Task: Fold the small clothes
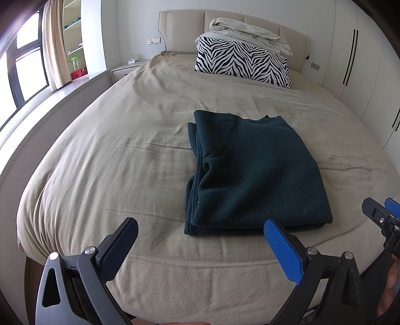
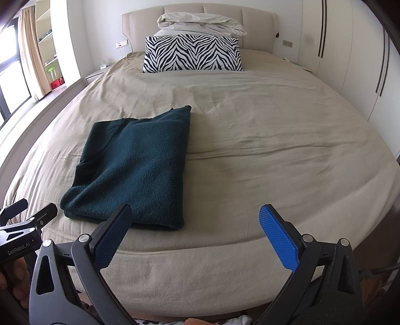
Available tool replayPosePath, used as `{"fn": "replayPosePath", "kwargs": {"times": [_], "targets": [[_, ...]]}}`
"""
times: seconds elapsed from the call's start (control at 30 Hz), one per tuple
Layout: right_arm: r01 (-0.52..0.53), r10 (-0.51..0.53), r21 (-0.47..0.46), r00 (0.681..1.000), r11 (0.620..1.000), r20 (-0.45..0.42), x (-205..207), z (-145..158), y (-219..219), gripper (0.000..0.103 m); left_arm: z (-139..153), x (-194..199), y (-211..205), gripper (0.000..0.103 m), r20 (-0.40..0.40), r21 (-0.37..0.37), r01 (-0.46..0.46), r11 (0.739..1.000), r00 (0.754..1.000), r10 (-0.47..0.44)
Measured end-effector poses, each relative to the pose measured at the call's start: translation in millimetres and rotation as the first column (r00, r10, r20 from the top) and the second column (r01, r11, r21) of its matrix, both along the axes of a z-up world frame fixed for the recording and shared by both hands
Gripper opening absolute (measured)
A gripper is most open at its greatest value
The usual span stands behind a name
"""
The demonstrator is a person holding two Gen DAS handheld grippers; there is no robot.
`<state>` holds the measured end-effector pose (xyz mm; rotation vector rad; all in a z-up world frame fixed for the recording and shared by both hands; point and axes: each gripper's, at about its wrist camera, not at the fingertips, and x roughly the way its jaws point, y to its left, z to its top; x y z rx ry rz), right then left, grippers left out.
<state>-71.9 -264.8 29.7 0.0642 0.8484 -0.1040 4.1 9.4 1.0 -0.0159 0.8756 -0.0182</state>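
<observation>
A dark green knit garment [image 1: 252,172] lies folded into a rectangle on the beige bed sheet [image 1: 125,160], near the foot edge. It also shows in the right wrist view [image 2: 135,170], left of centre. My left gripper [image 1: 201,226] is open and empty, held just short of the garment's near edge. My right gripper [image 2: 196,212] is open and empty, near the garment's near right corner. The right gripper also shows at the right edge of the left wrist view [image 1: 380,212]; the left gripper shows at the left edge of the right wrist view [image 2: 32,207].
A zebra-print pillow [image 2: 192,53] and a crumpled white duvet [image 2: 200,23] lie at the padded headboard [image 2: 140,27]. White wardrobe doors [image 2: 350,50] stand on the right. A window, a curtain and shelves [image 1: 72,45] are on the left. A nightstand [image 1: 125,70] stands beside the bed.
</observation>
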Motion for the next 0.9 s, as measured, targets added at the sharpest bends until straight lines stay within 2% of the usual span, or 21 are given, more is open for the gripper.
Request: {"fn": "replayPosePath", "kwargs": {"times": [0.9], "targets": [[-0.003,0.003,0.000,1.000,1.000,-0.004,0.0,-0.7,1.8,0.103,-2.7,0.7,0.8,0.103,-0.012,-0.005,0.001,1.000,1.000,-0.001]]}}
